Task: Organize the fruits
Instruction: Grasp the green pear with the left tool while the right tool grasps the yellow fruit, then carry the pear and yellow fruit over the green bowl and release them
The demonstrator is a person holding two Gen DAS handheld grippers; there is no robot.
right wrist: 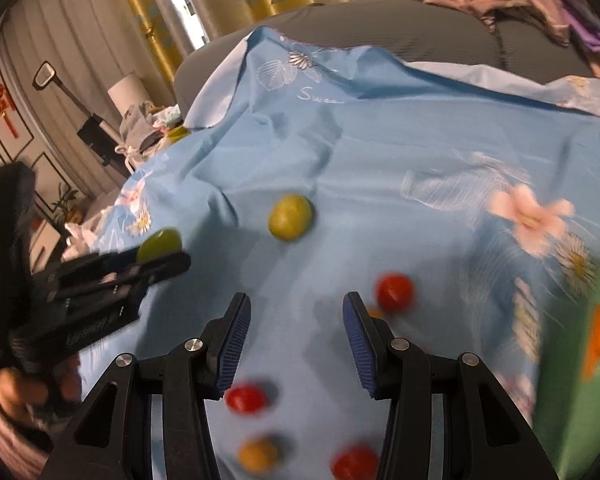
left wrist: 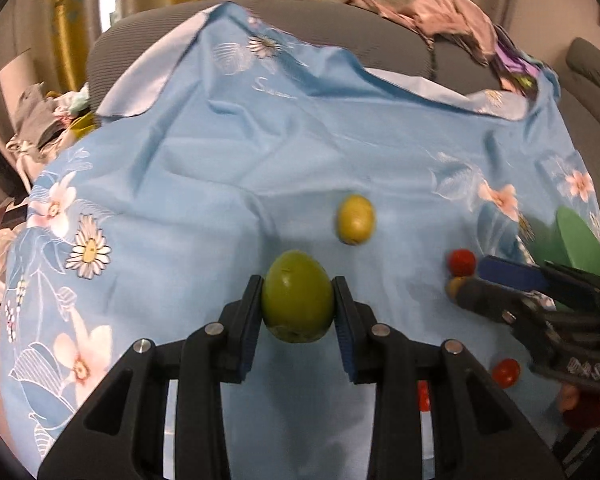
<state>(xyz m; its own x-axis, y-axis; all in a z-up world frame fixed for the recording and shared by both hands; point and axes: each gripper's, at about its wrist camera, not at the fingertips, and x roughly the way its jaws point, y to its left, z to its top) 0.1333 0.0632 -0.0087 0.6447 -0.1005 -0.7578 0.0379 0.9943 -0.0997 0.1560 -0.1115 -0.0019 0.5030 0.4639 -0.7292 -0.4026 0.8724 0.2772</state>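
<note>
My left gripper (left wrist: 296, 304) is shut on a green egg-shaped fruit (left wrist: 297, 300), lifted a little above the blue flowered cloth (left wrist: 220, 184). The right wrist view has this gripper (right wrist: 176, 258) at the left, with the green fruit (right wrist: 159, 245) showing at its tips. A second, yellow-green fruit (left wrist: 355, 219) (right wrist: 291, 216) lies on the cloth farther back. My right gripper (right wrist: 296, 308) is open above bare cloth, nothing between its pads. It reaches in from the right in the left wrist view (left wrist: 472, 280). Small red tomatoes (right wrist: 394, 291) (right wrist: 246, 398) (left wrist: 462, 262) lie around it.
A green box (right wrist: 576, 360) (left wrist: 580, 240) stands at the cloth's right edge. Another red tomato (right wrist: 354, 462) and a small orange fruit (right wrist: 257, 456) lie near the front. A grey sofa back (left wrist: 300, 16) with piled clothes (left wrist: 452, 16) rises behind.
</note>
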